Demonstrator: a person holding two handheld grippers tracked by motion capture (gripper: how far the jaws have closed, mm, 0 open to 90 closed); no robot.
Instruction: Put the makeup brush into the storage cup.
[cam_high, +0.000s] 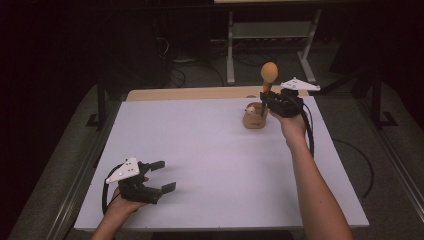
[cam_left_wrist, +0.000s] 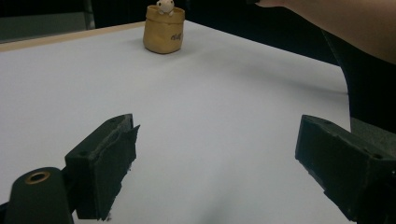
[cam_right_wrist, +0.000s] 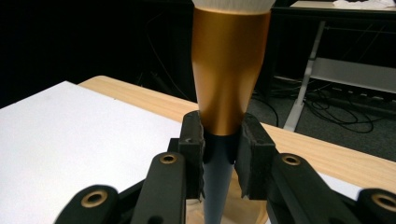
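A brush (cam_high: 269, 72) with a pale rounded head, a gold ferrule (cam_right_wrist: 229, 70) and a dark handle stands upright in my right gripper (cam_high: 265, 102), which is shut on the handle just below the ferrule (cam_right_wrist: 223, 149). It hangs right above a small tan pot (cam_high: 254, 119) at the far right of the white table (cam_high: 210, 150). Something small and white peeks out of the pot (cam_left_wrist: 163, 32). My left gripper (cam_high: 167, 175) rests near the front left, open, with bare table between its jaws (cam_left_wrist: 217, 158).
A strip of wooden tabletop (cam_high: 190, 93) runs along the far edge of the white sheet. Behind it a metal desk frame (cam_high: 270, 45) and cables lie on the dark floor. The person's right forearm (cam_left_wrist: 345, 23) reaches across the table's right side.
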